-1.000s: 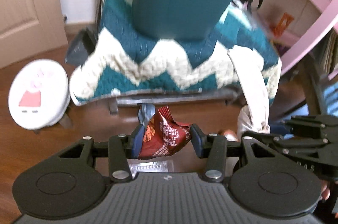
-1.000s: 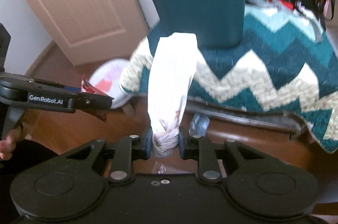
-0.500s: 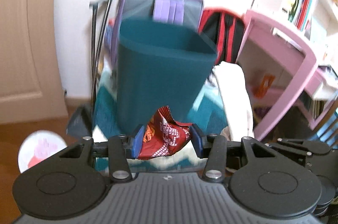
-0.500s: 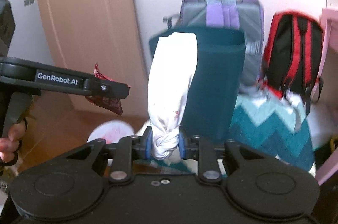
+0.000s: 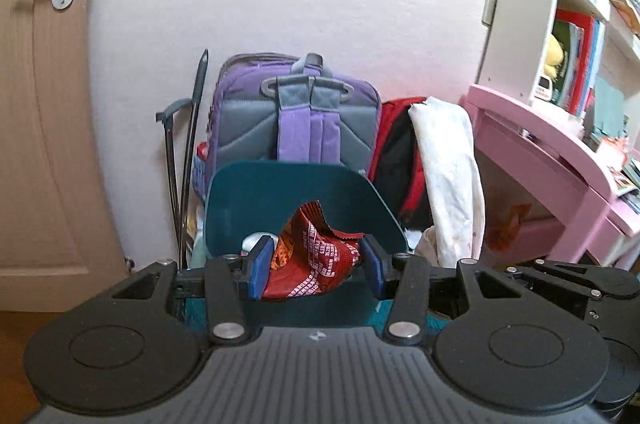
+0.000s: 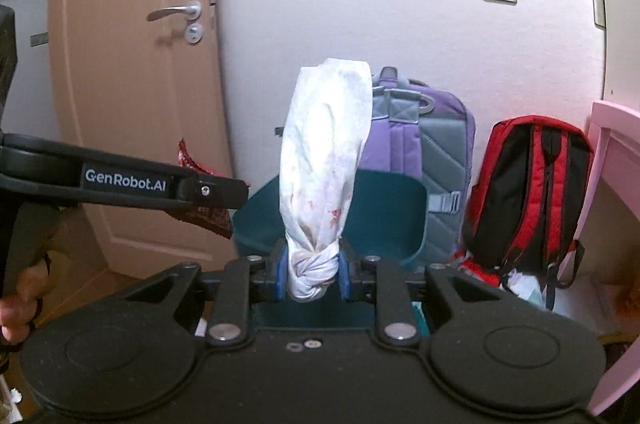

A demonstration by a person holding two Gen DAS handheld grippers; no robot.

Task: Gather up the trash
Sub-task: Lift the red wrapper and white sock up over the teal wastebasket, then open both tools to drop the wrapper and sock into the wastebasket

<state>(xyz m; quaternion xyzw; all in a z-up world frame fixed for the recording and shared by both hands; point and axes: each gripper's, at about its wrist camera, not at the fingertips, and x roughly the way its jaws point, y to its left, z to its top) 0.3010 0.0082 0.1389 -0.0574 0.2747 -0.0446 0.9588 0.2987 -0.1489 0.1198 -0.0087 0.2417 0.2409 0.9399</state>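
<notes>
From my left wrist, my left claw (image 5: pixel 316 266) clamps a crumpled red wrapper (image 5: pixel 316 256) just before the open teal bin (image 5: pixel 256 200). From my right wrist, my right claw (image 6: pixel 312 274) pinches a knotted white bag (image 6: pixel 320 184), standing upright over that bin's rim (image 6: pixel 384 212).

My left gripper (image 5: pixel 314 266) pinches a shiny, crinkly red wrapper (image 5: pixel 316 256). My right gripper (image 6: pixel 313 276) squeezes a soft white knotted bag (image 6: pixel 324 160). At twelve o'clock the teal bin (image 5: pixel 296 192) looks smooth, matt plastic.
</notes>
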